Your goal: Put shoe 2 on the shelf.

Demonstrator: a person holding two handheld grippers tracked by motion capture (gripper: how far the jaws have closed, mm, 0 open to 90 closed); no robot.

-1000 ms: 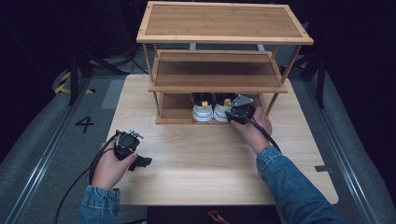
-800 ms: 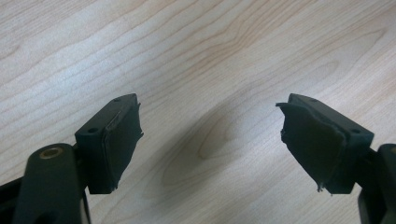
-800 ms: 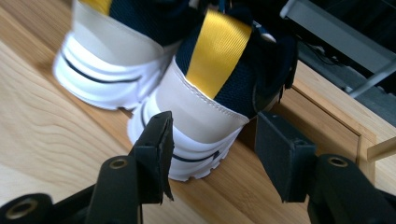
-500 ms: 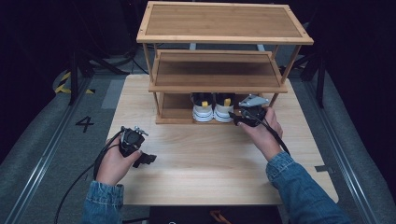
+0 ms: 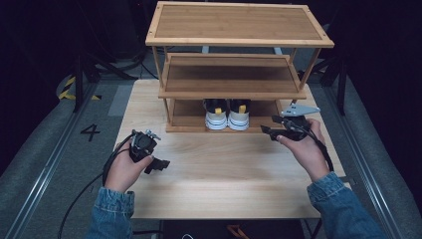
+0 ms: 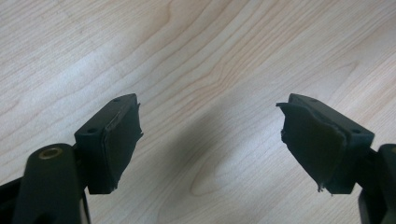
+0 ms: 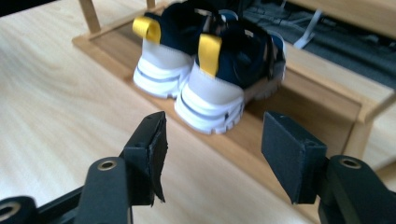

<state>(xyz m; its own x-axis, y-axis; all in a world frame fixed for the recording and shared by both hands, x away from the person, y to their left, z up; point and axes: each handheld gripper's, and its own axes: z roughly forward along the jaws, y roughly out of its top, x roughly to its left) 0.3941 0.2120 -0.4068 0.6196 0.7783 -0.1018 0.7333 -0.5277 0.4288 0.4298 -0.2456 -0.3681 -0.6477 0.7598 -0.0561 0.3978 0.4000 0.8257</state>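
A pair of white sneakers (image 5: 227, 115) with dark uppers and yellow heel tabs stands on the bottom shelf of a wooden shoe rack (image 5: 239, 22), heels toward me. In the right gripper view both sneakers (image 7: 205, 79) sit just beyond the jaws. My right gripper (image 5: 269, 125) hovers to the right of the pair, clear of it. Its jaws have just been opening and nothing is between them (image 7: 215, 121). My left gripper (image 5: 160, 164) rests low over the table at the front left. It stands open over bare wood (image 6: 212, 105).
The rack has three shelves and stands at the far half of the light wooden table (image 5: 224, 184). The middle shelf (image 5: 231, 74) overhangs the sneakers. Cables trail from both grippers. Dark floor with rails surrounds the table.
My right gripper has pulled back from the sneakers, moving right and upward, and its jaws stand wider. The left gripper has stayed put.
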